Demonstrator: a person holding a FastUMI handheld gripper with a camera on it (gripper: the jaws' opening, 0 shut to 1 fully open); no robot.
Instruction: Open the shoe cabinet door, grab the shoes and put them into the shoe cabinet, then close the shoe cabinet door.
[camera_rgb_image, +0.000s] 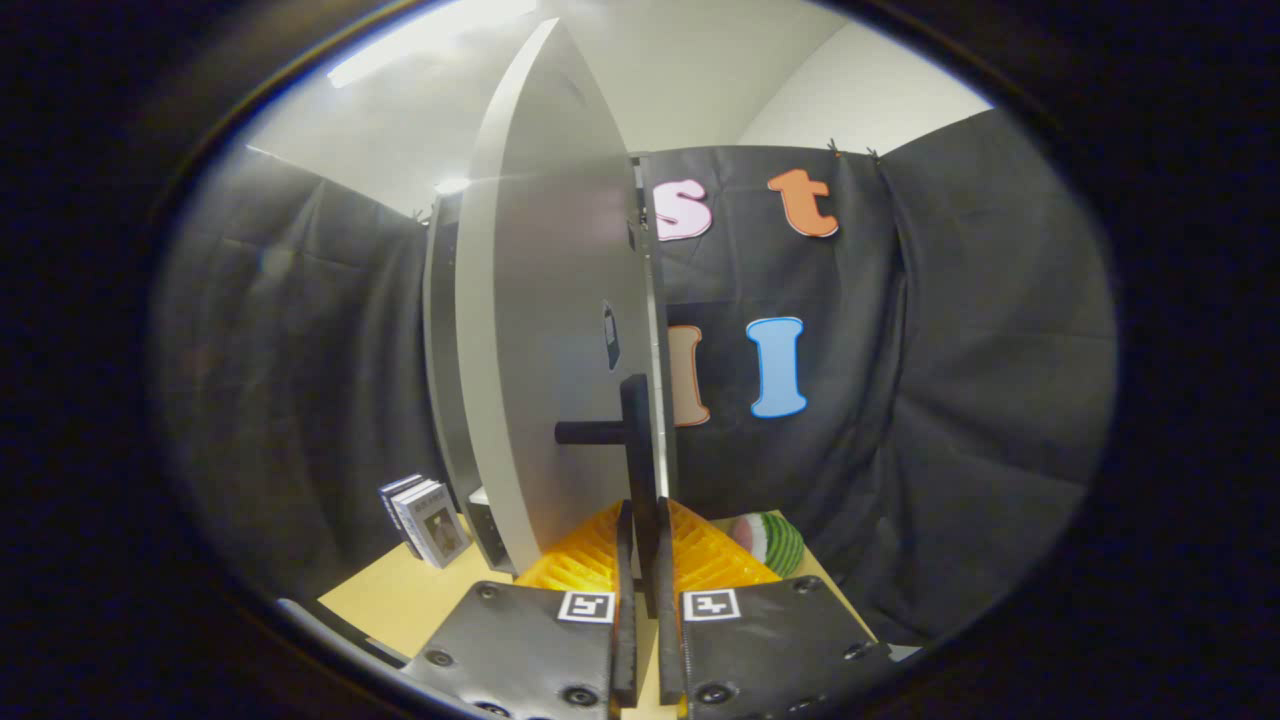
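Your tool (645, 560) is nearly closed, its two fingers (625, 600) standing close on either side of the lower end of the dark upright handle (637, 470); whether both press on that bar you cannot tell from here. That handle stands off the grey shoe cabinet door (545, 330) on a short dark peg, and the door is swung out edge-on toward you, rising tall straight ahead of the fingers. Behind the door, to its left, you see the grey side of the shoe cabinet (440, 380). Low down, just beyond the fingertips, an orange ribbed object (590, 560) spreads to both sides at the foot of the door. To its right a round green-striped piece with a pink face (770, 540) lies on the tan surface (400, 600). Toward the surface's left edge, near the cabinet's foot, a few small boxes (425, 520) stand upright together.
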